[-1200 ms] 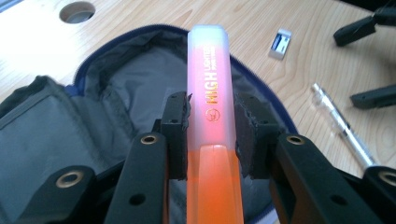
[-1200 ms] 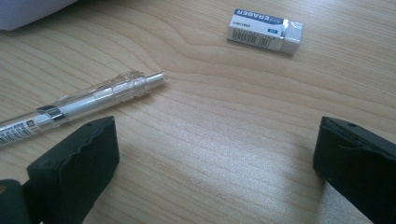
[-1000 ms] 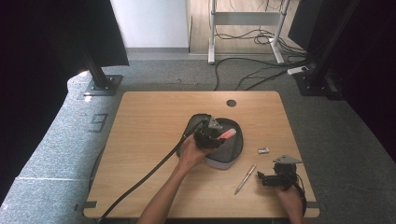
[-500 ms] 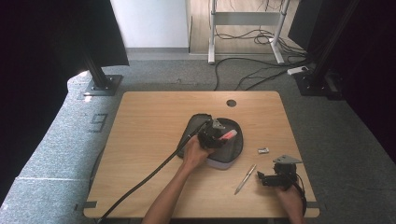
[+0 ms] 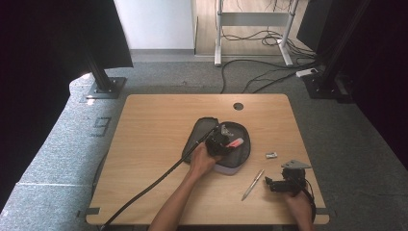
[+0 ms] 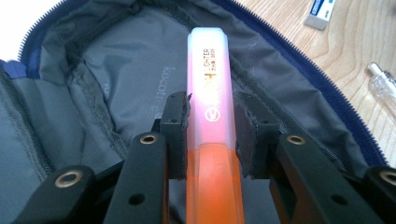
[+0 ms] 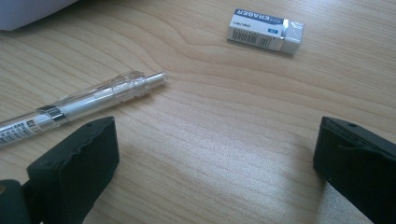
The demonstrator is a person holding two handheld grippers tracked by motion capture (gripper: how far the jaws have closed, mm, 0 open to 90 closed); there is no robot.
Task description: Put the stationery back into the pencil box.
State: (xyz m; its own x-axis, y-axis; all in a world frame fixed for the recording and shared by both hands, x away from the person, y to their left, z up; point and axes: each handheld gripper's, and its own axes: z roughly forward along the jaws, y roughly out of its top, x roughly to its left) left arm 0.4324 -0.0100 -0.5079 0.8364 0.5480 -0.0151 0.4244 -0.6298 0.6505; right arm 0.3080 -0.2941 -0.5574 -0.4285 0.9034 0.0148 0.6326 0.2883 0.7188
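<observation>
A: One thing counts: the orange highlighter with the frosted cap [image 6: 208,93], clenched in the left tongs [image 6: 211,135], runs lengthwise straight out over the open grey fabric pencil case [image 6: 116,70].

B: So lower it in. The right tongs [image 7: 215,154] gape, released, over the tabletop [image 7: 224,93].

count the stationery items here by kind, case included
highlighter: 1, held in the left gripper over the open case
pen: 1, on the table
eraser: 1, on the table
case: 1, unzipped
total: 4
</observation>
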